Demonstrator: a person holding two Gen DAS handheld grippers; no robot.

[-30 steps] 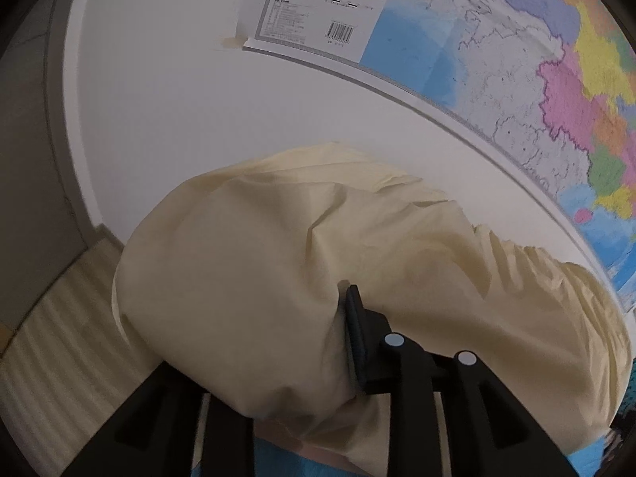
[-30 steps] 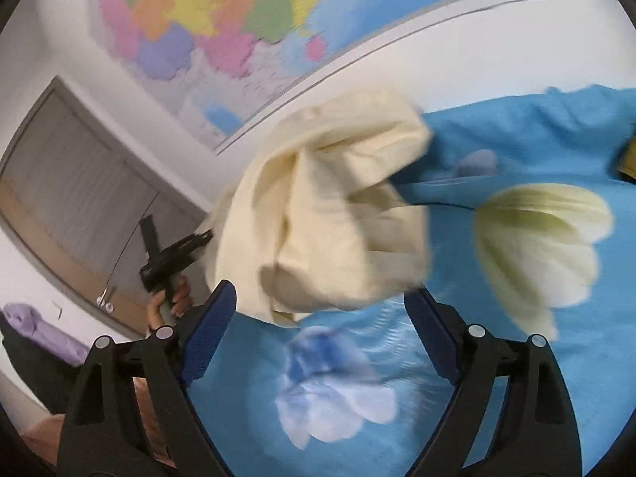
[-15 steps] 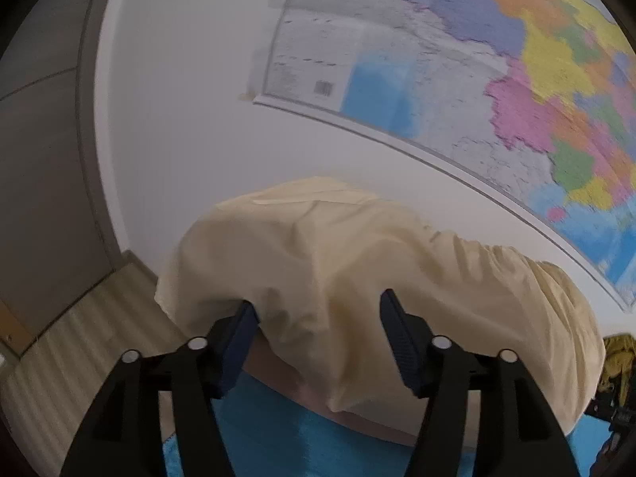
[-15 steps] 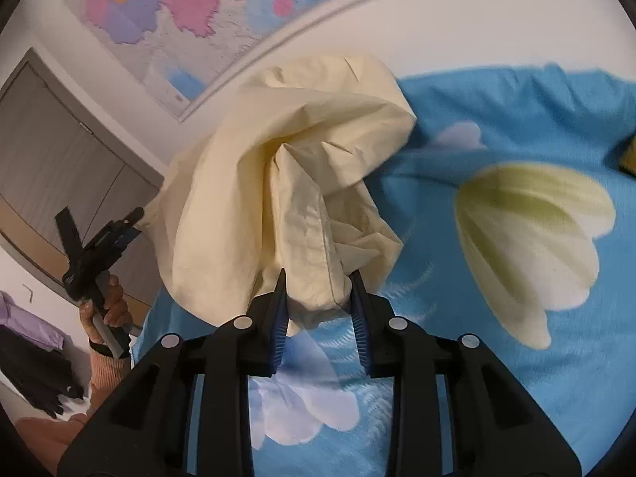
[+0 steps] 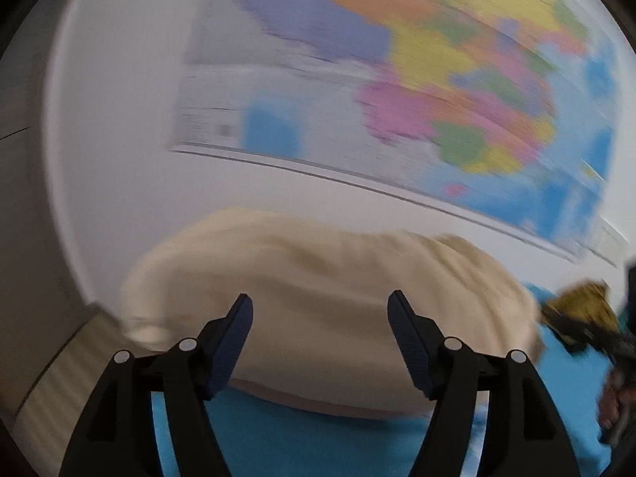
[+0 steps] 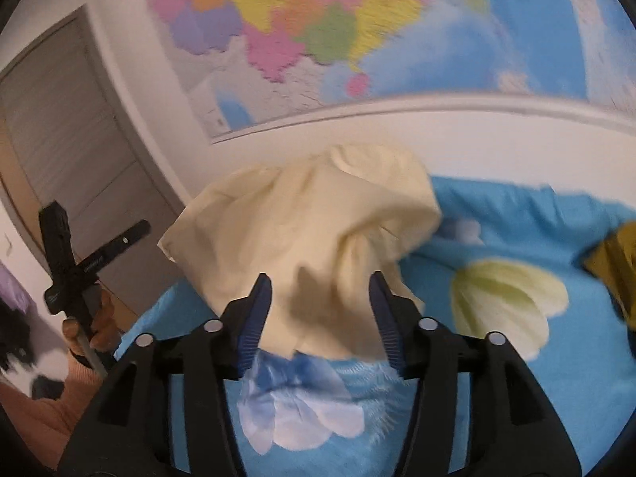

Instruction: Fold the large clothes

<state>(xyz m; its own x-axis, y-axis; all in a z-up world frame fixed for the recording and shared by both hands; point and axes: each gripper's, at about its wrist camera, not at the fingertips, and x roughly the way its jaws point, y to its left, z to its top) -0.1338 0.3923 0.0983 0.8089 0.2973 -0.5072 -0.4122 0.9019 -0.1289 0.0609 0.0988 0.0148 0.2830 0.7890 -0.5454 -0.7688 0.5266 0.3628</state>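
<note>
A pale cream garment point(image 5: 326, 294) lies bunched on a blue flowered bedsheet point(image 5: 318, 445); it also shows in the right wrist view point(image 6: 310, 230) as a crumpled heap. My left gripper point(image 5: 320, 342) is open and empty, its fingers spread just in front of the garment's near edge. My right gripper point(image 6: 320, 314) is open too, its blue-padded fingers point(image 6: 254, 314) either side of the heap's near edge, not closed on it. The left wrist view is motion-blurred.
A coloured wall map point(image 6: 357, 31) hangs behind the bed. A mustard-yellow cloth point(image 6: 612, 262) lies at the right on the blue flowered sheet point(image 6: 516, 397). A grey door point(image 6: 71, 167) stands at the left, and the left hand-held gripper point(image 6: 75, 270) shows there.
The left gripper released the cream garment and opened wide. The right gripper closed on the cloth half a second ago and has now opened again; the garment dropped into a heap.
</note>
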